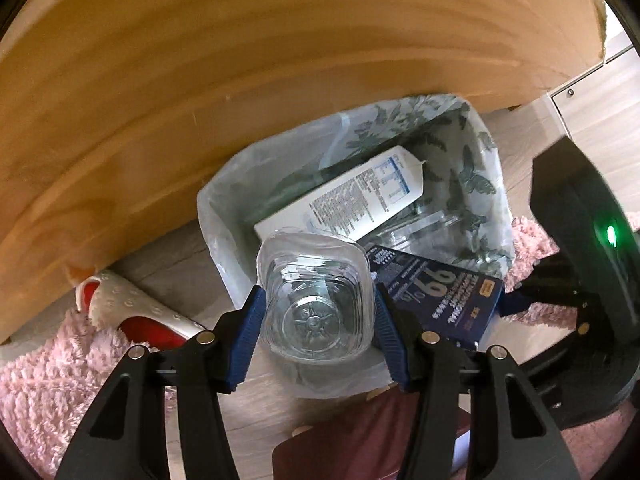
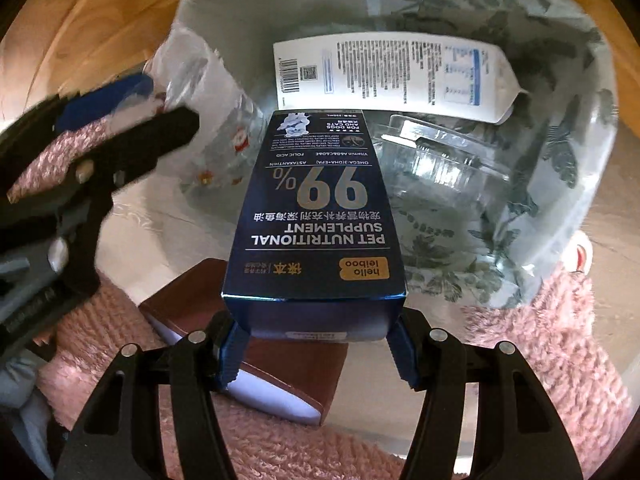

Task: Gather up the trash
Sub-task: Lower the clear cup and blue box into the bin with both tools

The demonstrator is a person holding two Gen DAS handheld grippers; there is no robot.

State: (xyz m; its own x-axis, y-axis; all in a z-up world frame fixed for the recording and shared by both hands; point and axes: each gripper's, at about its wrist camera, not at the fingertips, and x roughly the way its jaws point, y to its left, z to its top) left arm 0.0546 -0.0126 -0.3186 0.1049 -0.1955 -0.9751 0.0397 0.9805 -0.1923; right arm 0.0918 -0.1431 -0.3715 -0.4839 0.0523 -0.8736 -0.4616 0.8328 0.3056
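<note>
Left gripper (image 1: 316, 312) jaws clamp a clear plastic bottle (image 1: 314, 300) by its base, and right gripper (image 2: 316, 354) jaws grip a dark blue box (image 2: 316, 216); both hang over the lined bin (image 1: 224, 208), prob. for dropping in. Right view alone shows the box's label & a clear tray (image 2: 436, 160) in the bin w/ a white carton (image 2: 384, 72); left view shows the desk (image 1: 200, 80) above.

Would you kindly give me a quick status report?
Left tool holds clear bottle; right tool holds blue box. Both over lined bin. Nothing blocking.

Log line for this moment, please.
left gripper: holds bottle | right gripper: holds blue box | both over bin | inside: carton
</note>
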